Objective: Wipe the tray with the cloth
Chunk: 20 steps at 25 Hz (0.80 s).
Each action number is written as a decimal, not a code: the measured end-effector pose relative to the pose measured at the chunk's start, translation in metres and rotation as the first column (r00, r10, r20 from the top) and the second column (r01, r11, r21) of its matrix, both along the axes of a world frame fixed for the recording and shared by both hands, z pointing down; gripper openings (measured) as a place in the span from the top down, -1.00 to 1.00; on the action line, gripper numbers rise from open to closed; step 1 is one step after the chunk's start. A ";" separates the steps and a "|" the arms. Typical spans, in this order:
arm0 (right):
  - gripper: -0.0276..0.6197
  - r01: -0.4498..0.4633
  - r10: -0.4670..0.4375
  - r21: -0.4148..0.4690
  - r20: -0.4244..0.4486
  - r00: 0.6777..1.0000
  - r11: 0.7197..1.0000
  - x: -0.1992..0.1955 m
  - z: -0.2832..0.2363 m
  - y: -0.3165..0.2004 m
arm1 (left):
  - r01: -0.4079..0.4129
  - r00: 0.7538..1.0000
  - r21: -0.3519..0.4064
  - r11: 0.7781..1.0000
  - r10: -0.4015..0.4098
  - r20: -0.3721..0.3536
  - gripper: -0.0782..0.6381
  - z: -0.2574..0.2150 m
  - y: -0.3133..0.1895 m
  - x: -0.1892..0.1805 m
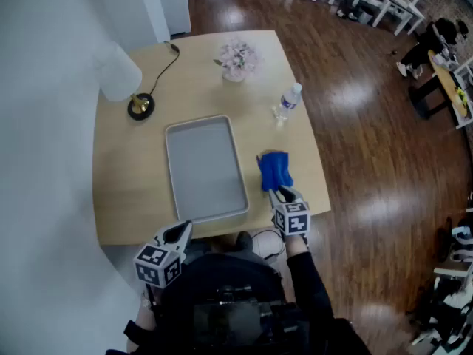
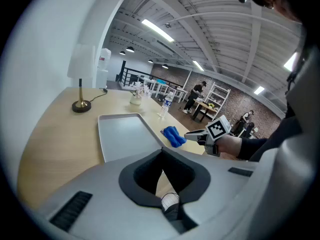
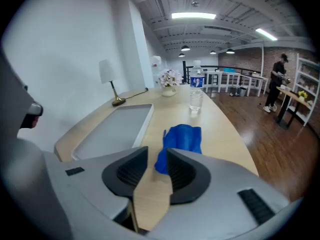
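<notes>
A grey rectangular tray (image 1: 205,168) lies empty in the middle of the pale wooden table, also seen in the left gripper view (image 2: 122,134) and the right gripper view (image 3: 115,129). Just to its right, a crumpled blue cloth (image 1: 274,170) rests on the wood. My right gripper (image 1: 277,192) is at the cloth's near end. Its jaws stand apart, with the tip of the cloth (image 3: 182,139) between them and a gap on the left side. My left gripper (image 1: 181,230) hovers at the table's front edge below the tray, its jaws meeting at the tips on nothing.
At the table's back left is a lamp with a white shade (image 1: 118,72), a brass base (image 1: 140,107) and a black cable. A vase of flowers (image 1: 235,59) is at the back centre, a water bottle (image 1: 290,100) beyond the cloth. Dark wooden floor surrounds the table.
</notes>
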State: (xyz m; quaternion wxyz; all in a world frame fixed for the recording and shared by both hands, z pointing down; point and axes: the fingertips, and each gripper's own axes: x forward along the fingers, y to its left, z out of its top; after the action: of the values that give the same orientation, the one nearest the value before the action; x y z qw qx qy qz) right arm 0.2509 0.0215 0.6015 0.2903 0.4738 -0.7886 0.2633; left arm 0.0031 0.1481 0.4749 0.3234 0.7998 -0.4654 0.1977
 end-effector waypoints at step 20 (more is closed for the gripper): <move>0.22 -0.123 0.093 -0.152 -0.191 0.977 0.981 0.019 0.095 -0.090 | 0.180 0.984 -0.077 0.981 -0.178 0.033 0.77 0.033 -0.004 -0.075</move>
State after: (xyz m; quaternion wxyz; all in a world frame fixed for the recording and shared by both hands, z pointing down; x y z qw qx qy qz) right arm 0.2699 -0.0682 0.6969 0.3848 0.5127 -0.7074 0.2978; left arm -0.0718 0.1438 0.5079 0.3653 0.7387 -0.5312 0.1964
